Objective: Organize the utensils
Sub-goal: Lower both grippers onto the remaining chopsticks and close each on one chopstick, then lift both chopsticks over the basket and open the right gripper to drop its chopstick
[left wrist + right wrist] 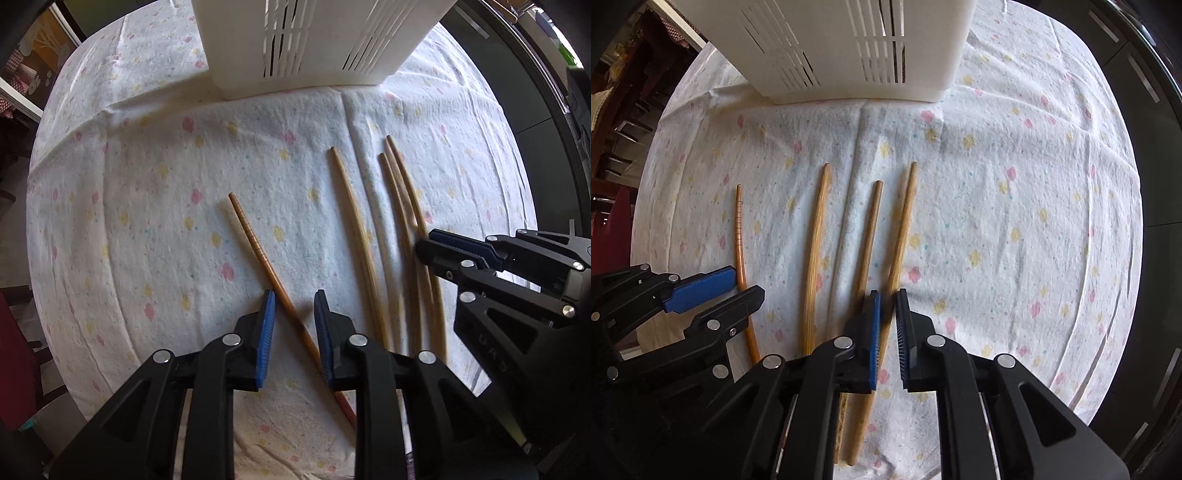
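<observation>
Several chopsticks lie on a flowered white cloth. A reddish-brown ridged chopstick (258,251) runs between the open fingers of my left gripper (294,299); it also shows in the right wrist view (739,236). Three lighter bamboo chopsticks lie to its right: one alone (354,225), then a close pair (402,206). In the right wrist view they are the left (816,236), the middle (870,236) and the right (905,229). My right gripper (887,295) is slightly open, with the rightmost chopstick passing between its fingers. A white slotted utensil holder (295,44) stands behind.
The cloth (147,184) covers a table whose edges fall off left and right. The holder (831,48) stands at the far side. My right gripper shows in the left wrist view (424,245) over the pair. My left gripper shows in the right wrist view (738,284).
</observation>
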Demonstrator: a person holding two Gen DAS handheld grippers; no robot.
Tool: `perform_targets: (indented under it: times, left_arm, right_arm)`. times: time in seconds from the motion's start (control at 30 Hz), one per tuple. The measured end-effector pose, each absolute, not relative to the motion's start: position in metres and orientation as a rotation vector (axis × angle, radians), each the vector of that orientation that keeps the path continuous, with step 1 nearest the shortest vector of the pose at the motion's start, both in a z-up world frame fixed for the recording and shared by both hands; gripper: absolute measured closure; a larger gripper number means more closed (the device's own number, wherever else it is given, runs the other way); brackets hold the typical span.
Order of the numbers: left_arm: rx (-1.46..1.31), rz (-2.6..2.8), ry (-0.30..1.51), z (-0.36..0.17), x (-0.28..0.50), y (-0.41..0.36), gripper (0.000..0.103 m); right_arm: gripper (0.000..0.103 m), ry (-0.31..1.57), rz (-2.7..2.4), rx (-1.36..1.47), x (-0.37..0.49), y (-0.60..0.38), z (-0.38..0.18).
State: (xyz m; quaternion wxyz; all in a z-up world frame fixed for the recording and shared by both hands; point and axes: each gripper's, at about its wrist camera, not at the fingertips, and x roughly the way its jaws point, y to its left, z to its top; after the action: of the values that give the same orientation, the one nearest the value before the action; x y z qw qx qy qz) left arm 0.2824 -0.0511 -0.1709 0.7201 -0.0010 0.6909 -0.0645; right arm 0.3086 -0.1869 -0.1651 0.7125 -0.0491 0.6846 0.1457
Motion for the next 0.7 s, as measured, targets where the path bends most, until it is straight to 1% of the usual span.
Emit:
perform_targets:
  times: [0.1,0.23,0.5,0.7]
  left_arm:
    - [-0.025,-0.150,1.522,-0.169,0.277,-0.047,0.096]
    - [-0.052,-0.165,1.501,-0.164,0.274,-0.037,0.097]
    - [-0.050,-0.224,1.396,-0.123,0.258,-0.038,0.097]
    - [-0.045,-0.290,1.293,-0.075,0.244,-0.045,0.097]
  right_arm:
    - [0.096,1.485,0.358,-0.009,0.305,-0.213,-0.156]
    - [0.096,1.382,0.410,0.098,0.294,-0.244,-0.129]
    - [0.096,1.130,0.498,0.204,0.265,-0.284,-0.038]
    - [0.096,0.977,0.538,0.231,0.256,-0.282,0.028]
